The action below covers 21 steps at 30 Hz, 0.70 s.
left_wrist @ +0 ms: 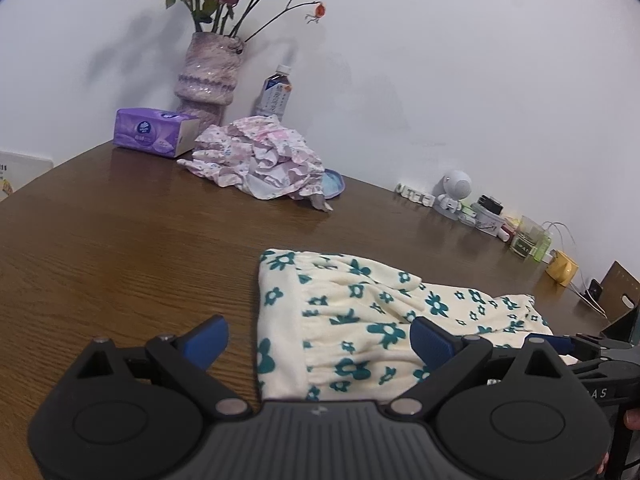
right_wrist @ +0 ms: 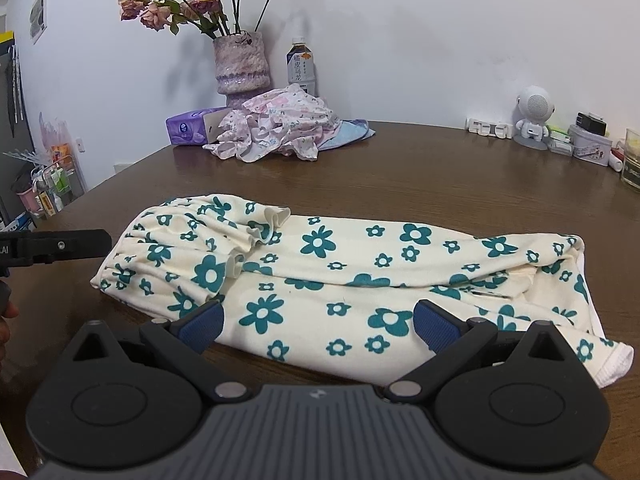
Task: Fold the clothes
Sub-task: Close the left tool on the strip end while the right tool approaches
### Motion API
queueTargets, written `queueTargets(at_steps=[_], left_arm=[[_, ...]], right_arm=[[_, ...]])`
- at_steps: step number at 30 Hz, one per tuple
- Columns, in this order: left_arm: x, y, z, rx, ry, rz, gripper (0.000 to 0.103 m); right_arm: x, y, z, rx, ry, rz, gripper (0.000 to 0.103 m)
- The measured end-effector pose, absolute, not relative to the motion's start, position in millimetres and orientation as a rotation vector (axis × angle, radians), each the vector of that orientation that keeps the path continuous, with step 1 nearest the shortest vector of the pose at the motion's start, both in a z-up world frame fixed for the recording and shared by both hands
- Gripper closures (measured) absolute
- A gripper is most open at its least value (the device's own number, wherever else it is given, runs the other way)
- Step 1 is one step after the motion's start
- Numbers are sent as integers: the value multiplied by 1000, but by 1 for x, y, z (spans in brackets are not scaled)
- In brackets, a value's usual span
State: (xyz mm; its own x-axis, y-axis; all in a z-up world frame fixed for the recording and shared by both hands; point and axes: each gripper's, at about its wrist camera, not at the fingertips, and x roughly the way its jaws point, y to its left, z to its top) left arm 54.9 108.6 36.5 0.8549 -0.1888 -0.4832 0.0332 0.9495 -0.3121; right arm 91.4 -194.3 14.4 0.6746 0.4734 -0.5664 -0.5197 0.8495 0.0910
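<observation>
Right wrist view shows my right tongs (right_wrist: pixel 318 326) spread wide, grasping nothing, above the cream flowered trousers (right_wrist: pixel 340 272) lying folded lengthwise on the tabletop (right_wrist: pixel 440 168). My left tongs (left_wrist: pixel 318 338) gape empty at the waistband. Cross folds remain; the pink floral garment (right_wrist: pixel 276 128) waits crumpled beyond.

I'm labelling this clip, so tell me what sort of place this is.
Probably a room in someone's home: a wooden table against a white wall, with a vase of dried roses, a tissue box and a drink bottle. Clothes lie on the table.
</observation>
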Motion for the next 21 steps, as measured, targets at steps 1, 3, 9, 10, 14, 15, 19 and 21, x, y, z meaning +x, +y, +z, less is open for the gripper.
queueTargets(at_steps=[1, 3, 9, 10, 14, 15, 19, 21], left_arm=[[57, 110, 36, -307, 540, -114, 5], [61, 115, 35, -323, 552, -106, 6], [76, 127, 33, -387, 581, -120, 10], [79, 129, 33, -398, 587, -123, 12], [93, 134, 27, -441, 621, -109, 20], [96, 135, 25, -450, 628, -105, 22], [102, 138, 20, -489, 643, -115, 35], [105, 138, 18, -516, 646, -128, 38]], right_arm=[[93, -193, 14, -81, 615, 561, 0], [97, -192, 14, -81, 616, 564, 0], [112, -189, 18, -62, 604, 589, 2], [114, -187, 19, -64, 600, 600, 4], [124, -178, 22, -88, 593, 641, 21], [127, -176, 22, -91, 596, 648, 27], [134, -176, 19, -82, 614, 662, 27], [137, -180, 17, -77, 624, 657, 27]])
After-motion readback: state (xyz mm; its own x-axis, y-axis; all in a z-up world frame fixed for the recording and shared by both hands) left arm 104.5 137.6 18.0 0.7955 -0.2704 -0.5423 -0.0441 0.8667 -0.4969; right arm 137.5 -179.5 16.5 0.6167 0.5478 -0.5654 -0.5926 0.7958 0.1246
